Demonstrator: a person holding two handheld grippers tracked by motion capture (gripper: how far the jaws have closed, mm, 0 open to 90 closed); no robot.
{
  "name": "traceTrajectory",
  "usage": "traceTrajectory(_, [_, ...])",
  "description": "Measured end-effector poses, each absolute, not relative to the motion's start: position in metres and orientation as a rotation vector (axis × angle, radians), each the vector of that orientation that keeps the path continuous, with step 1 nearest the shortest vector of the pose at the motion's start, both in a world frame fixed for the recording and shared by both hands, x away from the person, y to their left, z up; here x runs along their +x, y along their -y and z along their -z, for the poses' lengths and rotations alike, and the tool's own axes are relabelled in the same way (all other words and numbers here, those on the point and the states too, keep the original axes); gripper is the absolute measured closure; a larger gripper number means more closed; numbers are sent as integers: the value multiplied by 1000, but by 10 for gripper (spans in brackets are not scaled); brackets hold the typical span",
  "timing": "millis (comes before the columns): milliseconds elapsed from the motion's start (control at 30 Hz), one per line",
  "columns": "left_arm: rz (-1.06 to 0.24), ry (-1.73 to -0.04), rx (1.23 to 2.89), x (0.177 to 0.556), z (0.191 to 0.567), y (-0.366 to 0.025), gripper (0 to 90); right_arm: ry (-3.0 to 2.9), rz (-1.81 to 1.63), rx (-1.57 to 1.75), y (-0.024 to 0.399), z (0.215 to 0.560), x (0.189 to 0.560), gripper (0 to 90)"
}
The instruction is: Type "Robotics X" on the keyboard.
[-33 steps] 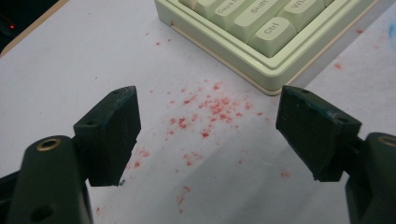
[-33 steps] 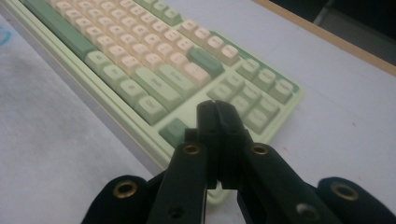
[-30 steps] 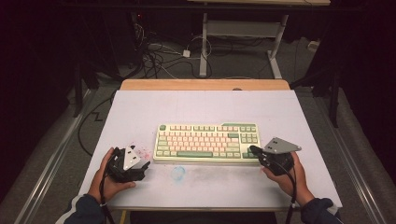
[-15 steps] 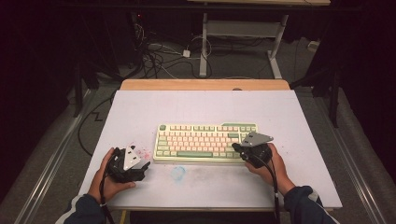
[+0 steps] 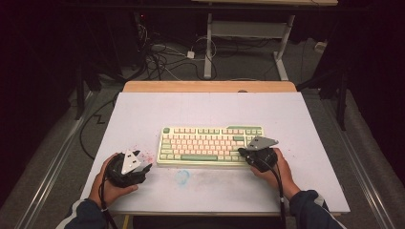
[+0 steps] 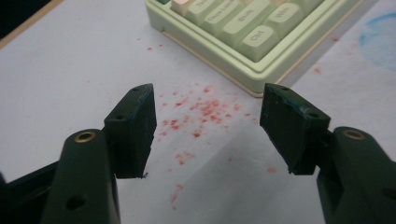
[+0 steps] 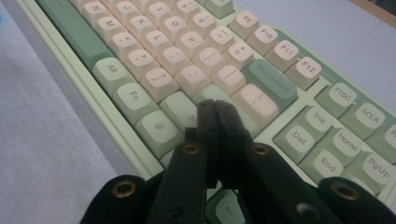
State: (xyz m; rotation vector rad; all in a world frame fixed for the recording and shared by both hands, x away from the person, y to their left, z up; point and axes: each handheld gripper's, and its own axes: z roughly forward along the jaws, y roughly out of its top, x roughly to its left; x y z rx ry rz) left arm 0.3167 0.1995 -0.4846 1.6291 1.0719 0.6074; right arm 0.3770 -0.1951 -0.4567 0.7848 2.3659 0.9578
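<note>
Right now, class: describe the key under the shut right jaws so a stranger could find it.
Find the green keyboard on the white table. At its right end, beside Backspace, the right gripper points at one cream key flanked by green keys.

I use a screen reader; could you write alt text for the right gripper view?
The right claw, jaws shut together, points at a green and cream keyboard, its tips over the right-hand keys near Enter. The keyboard lies on a pale table.

The keyboard lies mid-table, left gripper left, right gripper seemingly over its right keys.
</note>
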Motion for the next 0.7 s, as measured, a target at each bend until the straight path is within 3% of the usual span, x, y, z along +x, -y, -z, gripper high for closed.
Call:
traceTrajectory(67, [-589, -1076, 1631, 316, 484, -200, 388, -2358, -962, 781, 195, 458, 376, 900])
traceTrajectory(167, [-584, -1063, 1631, 315, 479, -201, 604, -2351, -956, 776, 195, 458, 374, 900])
traceTrajectory(333, [-524, -1063, 1603, 316, 473, -201, 850, -2348, -962, 771, 196, 459, 374, 900])
traceTrajectory(700, [-462, -1055, 1622, 337, 455, -179, 873, -2342, -964, 770, 196, 460, 374, 900])
